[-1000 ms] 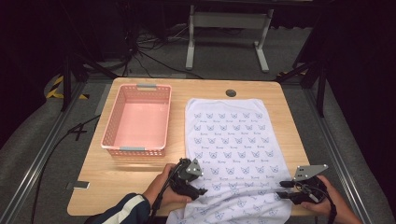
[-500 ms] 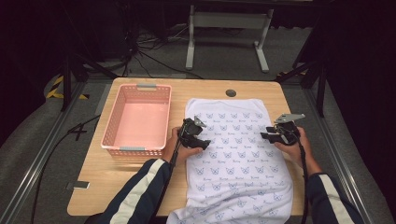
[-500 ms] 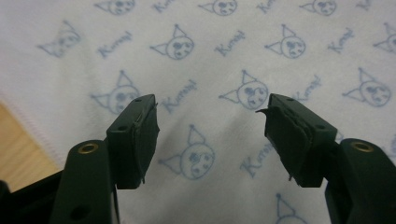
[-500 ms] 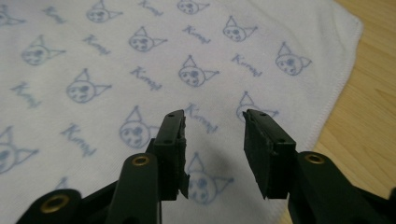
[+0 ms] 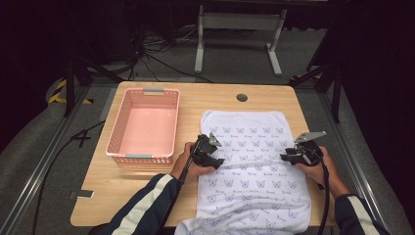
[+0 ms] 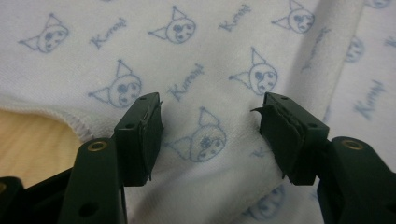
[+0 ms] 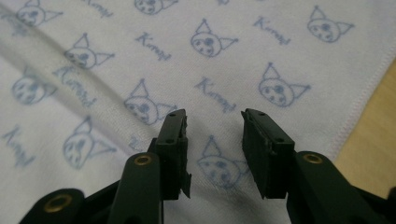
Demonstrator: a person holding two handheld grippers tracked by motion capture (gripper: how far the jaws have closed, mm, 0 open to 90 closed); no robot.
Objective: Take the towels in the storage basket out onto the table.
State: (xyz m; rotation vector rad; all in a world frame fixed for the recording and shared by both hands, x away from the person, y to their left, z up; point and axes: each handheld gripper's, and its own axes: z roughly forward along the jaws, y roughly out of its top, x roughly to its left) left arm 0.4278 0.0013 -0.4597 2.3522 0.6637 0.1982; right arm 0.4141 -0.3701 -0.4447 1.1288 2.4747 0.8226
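I have the white printed towel (image 5: 249, 161) flat on the table (image 5: 205, 100), right of the pink basket (image 5: 144, 125). My left gripper (image 5: 216, 152) at its left edge has just been closing, jaws apart with cloth between them unpinched; my right gripper (image 5: 288, 156) near the right edge also stands apart, gripping nothing

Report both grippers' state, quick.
Left gripper: open, jaws just been closing, over the towel's left edge, gripping nothing.
Right gripper: open, jaws just been closing, over the towel near its right edge, gripping nothing.

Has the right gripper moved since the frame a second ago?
Yes. The right gripper has moved up the towel, away from the table's near edge and toward the round grommet. It now sits at the towel's right edge, jaws open.
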